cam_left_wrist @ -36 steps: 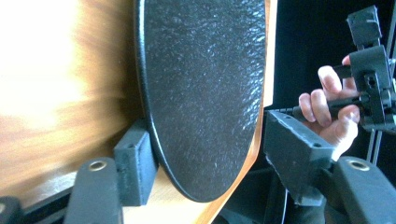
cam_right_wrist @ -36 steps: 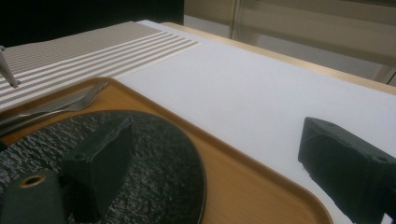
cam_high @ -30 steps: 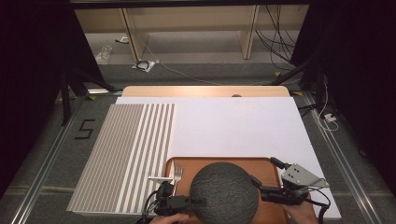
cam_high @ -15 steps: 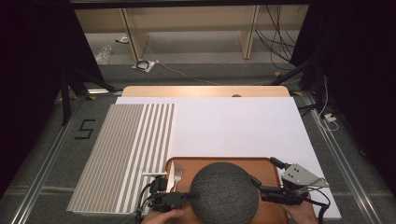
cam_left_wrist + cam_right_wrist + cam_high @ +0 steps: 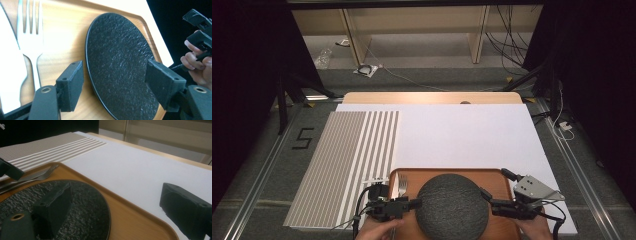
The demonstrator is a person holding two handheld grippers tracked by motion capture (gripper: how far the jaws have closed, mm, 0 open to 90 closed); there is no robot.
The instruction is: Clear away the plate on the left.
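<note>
Plate [image 5: 452,205]: It is round, dark and bumpy like rough stone. It is lying flat in the middle of the tray, between the two grippers.
Tray [image 5: 447,172]: It is smooth brown wood with round corners and a low rim. It is sitting at the near edge of the table.
Fork [image 5: 31,37]: It is shiny metal and is lying on the tray, just beside the plate.
Mat [image 5: 342,160]: It is woven, with grey and white stripes, and is lying flat beside the tray.
Table cover [image 5: 472,135]: It is plain, white and smooth.
Left gripper [image 5: 115,86]: Its black jaws are standing wide, with the plate's near part showing between them. They are holding nothing.
Right gripper [image 5: 112,212]: Its jaws are standing wide too, one over the plate, one past the tray's rim. They are gripping nothing.
</note>
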